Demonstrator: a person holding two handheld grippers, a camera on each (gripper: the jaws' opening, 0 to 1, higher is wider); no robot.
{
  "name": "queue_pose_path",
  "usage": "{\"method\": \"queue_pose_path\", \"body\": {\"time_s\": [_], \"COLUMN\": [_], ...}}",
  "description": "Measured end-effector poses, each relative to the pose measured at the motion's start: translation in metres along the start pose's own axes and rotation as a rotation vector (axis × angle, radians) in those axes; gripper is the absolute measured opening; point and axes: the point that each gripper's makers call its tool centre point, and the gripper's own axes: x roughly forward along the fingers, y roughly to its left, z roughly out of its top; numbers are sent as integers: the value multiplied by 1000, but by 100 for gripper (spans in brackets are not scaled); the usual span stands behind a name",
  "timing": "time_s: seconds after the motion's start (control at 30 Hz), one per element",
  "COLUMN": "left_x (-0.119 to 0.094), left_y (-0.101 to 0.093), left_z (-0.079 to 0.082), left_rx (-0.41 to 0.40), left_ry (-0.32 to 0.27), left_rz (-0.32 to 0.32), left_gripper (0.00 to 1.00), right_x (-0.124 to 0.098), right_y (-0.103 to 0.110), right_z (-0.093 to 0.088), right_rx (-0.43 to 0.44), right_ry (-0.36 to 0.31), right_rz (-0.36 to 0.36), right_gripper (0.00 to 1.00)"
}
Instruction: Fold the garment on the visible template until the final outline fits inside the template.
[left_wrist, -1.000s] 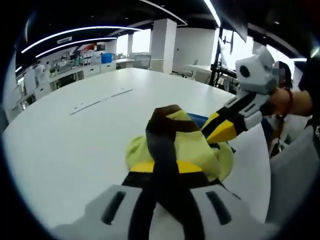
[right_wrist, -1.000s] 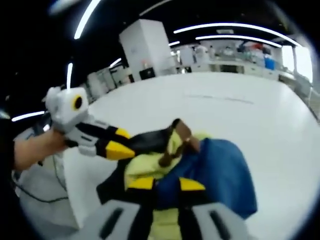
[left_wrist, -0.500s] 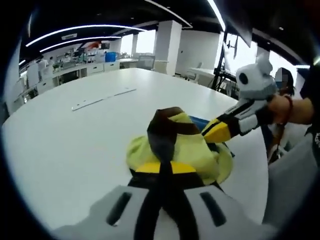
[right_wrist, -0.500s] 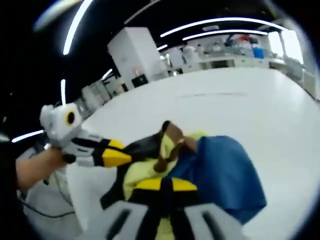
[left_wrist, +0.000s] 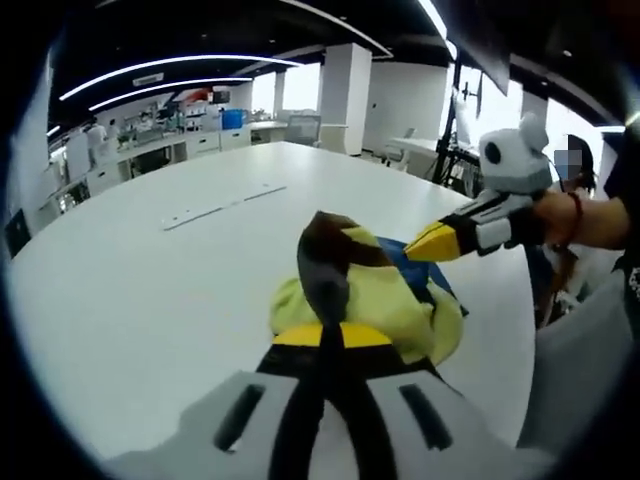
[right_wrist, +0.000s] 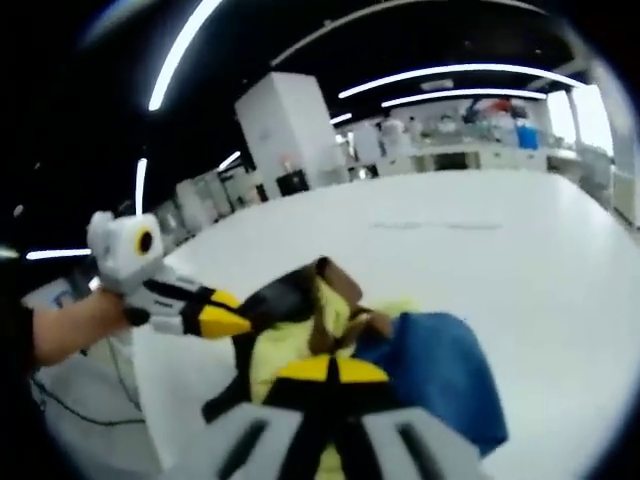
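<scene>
Yellow-tipped and black, the left tongs (left_wrist: 325, 335) rise from the bottom of the left gripper view with their jaws pressed together on a dark brown band of the garment (left_wrist: 385, 300); the band climbs from between the tips and folds over at the top of the bunch; the garment itself is a bunched heap of pale yellow cloth with brown trim and a blue part behind, gathered just beyond the tongs above the white tabletop (left_wrist: 150, 290); from the right of that view the right tongs (left_wrist: 435, 243) reach in, their yellow tips meeting the blue and yellow cloth, a hand (left_wrist: 575, 215) behind them; in the right gripper view the right tongs (right_wrist: 330, 372) likewise stand closed, gripping the garment (right_wrist: 400, 350) at the seam between yellow and blue; the blue cloth spreads to the right of the tips, the yellow to the left; the left tongs (right_wrist: 235, 318) come in from the left, pinching the dark band; farther off on the tabletop (right_wrist: 520, 240) lies a thin pale strip (left_wrist: 225, 203); beyond it, white pillars and benches
</scene>
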Motion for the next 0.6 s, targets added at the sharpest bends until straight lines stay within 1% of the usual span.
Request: {"method": "queue_pose_path", "body": {"time_s": [0.1, 0.23, 0.37, 0.43, 0.53, 0.6], "left_x": [-2, -5, -7, -7, -7, -8], "left_y": [2, 2, 1, 2, 2, 2], "left_z": [-1, 0, 2, 1, 1, 1], "left_rx": [1, 7, 8, 12, 11, 10], "left_ry": [-2, -2, -6, -6, -6, -3], "left_rz": [8, 21, 22, 23, 21, 22], "left_gripper": [0, 0, 0, 0, 0, 0], "right_x": [0, 0, 0, 1, 3, 7], "right_y": [2, 0, -3, -3, -1, -1], "right_z": [-6, -15, -24, -27, -28, -28], "right_rx": [7, 69, 44, 55, 76, 76], "right_ry": [28, 54, 92, 105, 108, 110], "right_rz": [4, -13, -49, -53, -46, -54], "right_gripper": [0, 0, 0, 0, 9, 8]}}
